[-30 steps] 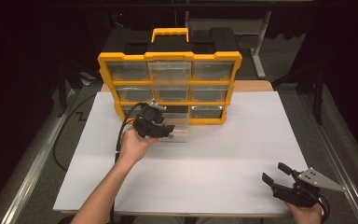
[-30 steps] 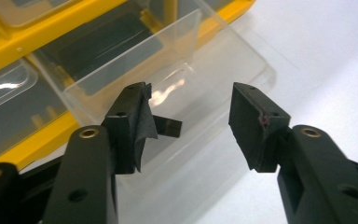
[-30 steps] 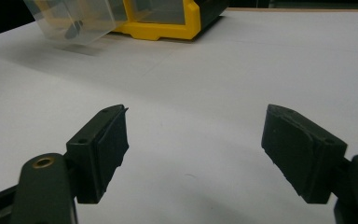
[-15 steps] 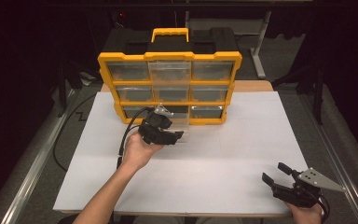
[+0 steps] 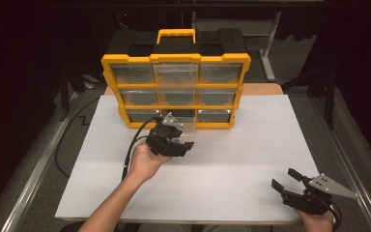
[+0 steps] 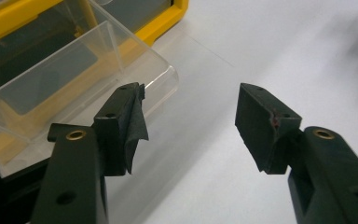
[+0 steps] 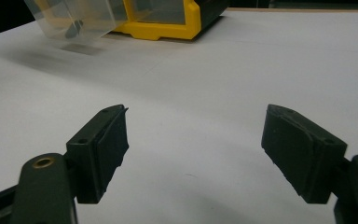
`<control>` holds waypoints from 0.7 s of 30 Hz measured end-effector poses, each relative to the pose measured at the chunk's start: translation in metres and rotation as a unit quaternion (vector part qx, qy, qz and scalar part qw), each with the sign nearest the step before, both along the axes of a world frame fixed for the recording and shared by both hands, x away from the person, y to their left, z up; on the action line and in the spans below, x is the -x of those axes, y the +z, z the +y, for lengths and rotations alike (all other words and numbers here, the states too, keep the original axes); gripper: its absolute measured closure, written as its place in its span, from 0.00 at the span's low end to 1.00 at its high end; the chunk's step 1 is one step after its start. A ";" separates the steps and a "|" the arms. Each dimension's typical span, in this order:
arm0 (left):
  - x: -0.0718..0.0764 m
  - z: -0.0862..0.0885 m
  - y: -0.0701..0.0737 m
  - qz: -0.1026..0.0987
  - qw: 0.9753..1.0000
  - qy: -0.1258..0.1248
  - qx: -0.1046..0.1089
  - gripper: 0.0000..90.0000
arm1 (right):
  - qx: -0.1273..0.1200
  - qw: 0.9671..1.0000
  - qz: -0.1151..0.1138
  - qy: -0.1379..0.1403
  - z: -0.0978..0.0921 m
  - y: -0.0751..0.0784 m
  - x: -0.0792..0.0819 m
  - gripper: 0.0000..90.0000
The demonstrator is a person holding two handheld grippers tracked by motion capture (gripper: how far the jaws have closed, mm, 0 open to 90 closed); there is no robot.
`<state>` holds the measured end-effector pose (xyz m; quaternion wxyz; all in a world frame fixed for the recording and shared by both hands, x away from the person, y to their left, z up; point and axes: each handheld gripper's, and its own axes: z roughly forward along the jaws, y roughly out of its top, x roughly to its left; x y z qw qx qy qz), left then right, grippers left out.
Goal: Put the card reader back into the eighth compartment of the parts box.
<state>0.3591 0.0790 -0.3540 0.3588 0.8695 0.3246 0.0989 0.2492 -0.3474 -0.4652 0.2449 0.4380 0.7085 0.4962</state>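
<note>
High view: yellow organizer (image 5: 176,89), clear drawer (image 5: 183,126) out; no legible writing.

Dark room, grey floor (image 5: 38,159), perhaps a metal desk leg (image 5: 268,43) behind the white table (image 5: 251,145).

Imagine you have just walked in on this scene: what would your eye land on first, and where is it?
First the yellow and black drawer cabinet at the far edge of the white table, its clear drawers in three rows. Next the clear drawer pulled out of its bottom row, with the left gripper just in front of it, jaws open. The right gripper rests open near the table's near right corner.
</note>
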 end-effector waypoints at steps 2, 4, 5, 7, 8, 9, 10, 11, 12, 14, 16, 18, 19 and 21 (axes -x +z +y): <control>0.002 0.000 -0.001 0.000 1.000 0.000 0.002 0.46 | 0.000 1.000 0.000 0.000 0.000 0.000 0.000 0.25; 0.003 0.000 -0.001 -0.001 1.000 -0.002 0.002 0.46 | 0.000 1.000 0.000 0.000 0.000 0.000 0.000 0.25; 0.005 0.000 -0.001 -0.002 1.000 -0.002 0.002 0.46 | 0.000 1.000 0.000 0.000 0.000 0.000 0.000 0.25; 0.006 0.000 -0.001 -0.005 1.000 -0.003 0.005 0.46 | 0.000 1.000 0.000 0.000 0.000 0.000 0.000 0.25; 0.007 0.001 -0.001 -0.004 1.000 -0.004 0.004 0.46 | 0.000 1.000 0.000 0.000 0.000 0.000 0.000 0.25; 0.008 0.001 -0.001 -0.005 1.000 -0.005 0.004 0.46 | 0.000 1.000 0.000 0.000 0.000 0.000 0.000 0.25; 0.008 0.001 -0.001 -0.005 1.000 -0.005 0.005 0.46 | 0.000 1.000 0.000 0.000 0.000 0.000 0.000 0.25; 0.009 0.001 -0.001 -0.005 1.000 -0.006 0.005 0.46 | 0.000 1.000 0.000 0.000 0.000 0.000 0.000 0.25; 0.010 0.001 -0.001 -0.006 1.000 -0.006 0.005 0.46 | 0.000 1.000 0.000 0.000 0.000 0.000 0.000 0.25; 0.011 0.002 -0.002 -0.006 1.000 -0.008 0.005 0.46 | 0.000 1.000 0.000 0.000 0.000 0.000 0.000 0.25; 0.012 0.003 -0.003 -0.006 1.000 -0.007 0.006 0.45 | 0.000 1.000 0.000 0.000 0.000 0.000 0.000 0.25; 0.013 0.004 -0.004 -0.006 1.000 -0.006 0.008 0.45 | 0.000 1.000 0.000 0.000 0.000 0.000 0.000 0.25; 0.014 0.004 -0.004 -0.007 1.000 -0.006 0.008 0.45 | 0.000 1.000 0.000 0.000 0.000 0.000 0.000 0.25; 0.015 0.005 -0.005 -0.008 1.000 -0.005 0.007 0.45 | -0.001 1.000 0.001 0.000 0.000 0.000 0.000 0.25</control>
